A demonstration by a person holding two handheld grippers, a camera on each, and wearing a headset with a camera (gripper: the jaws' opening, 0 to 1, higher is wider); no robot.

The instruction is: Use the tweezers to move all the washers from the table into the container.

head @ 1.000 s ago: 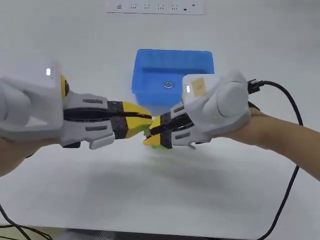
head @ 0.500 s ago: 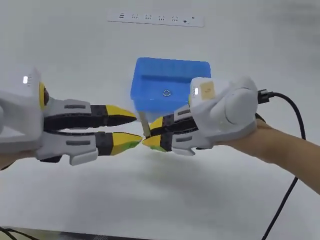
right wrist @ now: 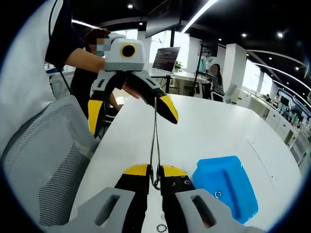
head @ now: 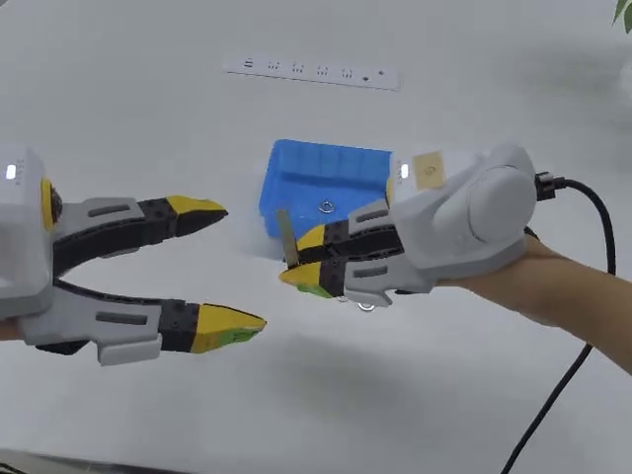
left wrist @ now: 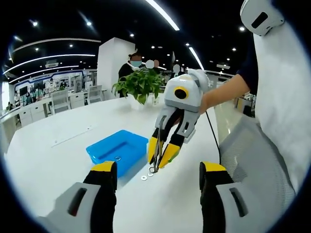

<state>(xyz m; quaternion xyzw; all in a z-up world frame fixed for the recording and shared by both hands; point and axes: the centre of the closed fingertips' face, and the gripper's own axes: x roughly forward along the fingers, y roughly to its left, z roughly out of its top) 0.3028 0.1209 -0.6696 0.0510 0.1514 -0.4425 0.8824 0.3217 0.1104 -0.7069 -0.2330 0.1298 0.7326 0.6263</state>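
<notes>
Two fingers (head: pixel 197 207) of the left gripper (head: pixel 240 265) spread wide, empty; right gripper (head: pixel 293 269) fingers (head: pixel 311 240) clamp tweezers (head: pixel 286 235).

The left tool (head: pixel 240 267), a second ago shut and tip to tip with the right tool (head: pixel 292 269), has drawn back leftward and spread its jaws wide. The tweezers (head: pixel 285 235), hidden between the tools then, now show in the right tool's grip.

Tweezers (left wrist: pixel 154 162) tips-down by washers (left wrist: pixel 144 177); 1 washer (head: pixel 326 206) in blue container (head: pixel 296 158).
</notes>
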